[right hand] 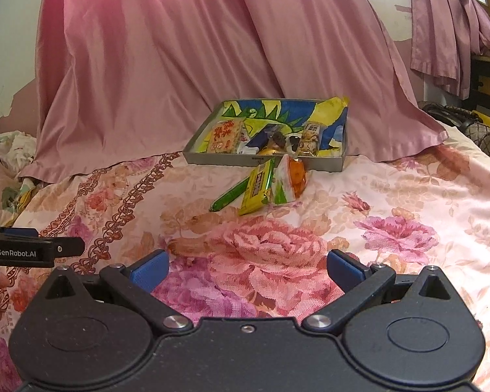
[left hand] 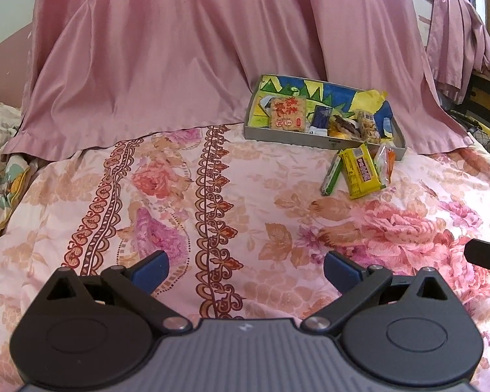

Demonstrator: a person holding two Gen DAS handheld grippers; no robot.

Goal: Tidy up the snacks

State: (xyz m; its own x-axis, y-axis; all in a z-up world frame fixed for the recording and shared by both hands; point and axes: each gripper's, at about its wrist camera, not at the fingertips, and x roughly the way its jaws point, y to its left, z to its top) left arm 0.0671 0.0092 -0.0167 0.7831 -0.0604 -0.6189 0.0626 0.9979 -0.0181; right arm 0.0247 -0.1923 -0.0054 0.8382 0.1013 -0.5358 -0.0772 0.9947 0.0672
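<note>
A grey box tray (left hand: 310, 138) (right hand: 264, 160) with a blue, yellow and green lining holds several snack packs, among them a large orange cracker pack (left hand: 285, 113) (right hand: 224, 137). In front of the tray, on the floral bedspread, lie a green stick pack (left hand: 331, 176) (right hand: 230, 194), a yellow bar pack (left hand: 359, 171) (right hand: 257, 187) and a white-green pack with orange contents (left hand: 384, 163) (right hand: 290, 179). My left gripper (left hand: 246, 271) is open and empty, well short of the snacks. My right gripper (right hand: 247, 269) is open and empty too, facing the loose packs.
A pink curtain (left hand: 186, 49) (right hand: 196, 49) hangs down onto the bed behind the tray. The other gripper's body shows at the right edge (left hand: 486, 254) of the left view and at the left edge (right hand: 32, 250) of the right view. Crumpled bedding (left hand: 0, 150) lies far left.
</note>
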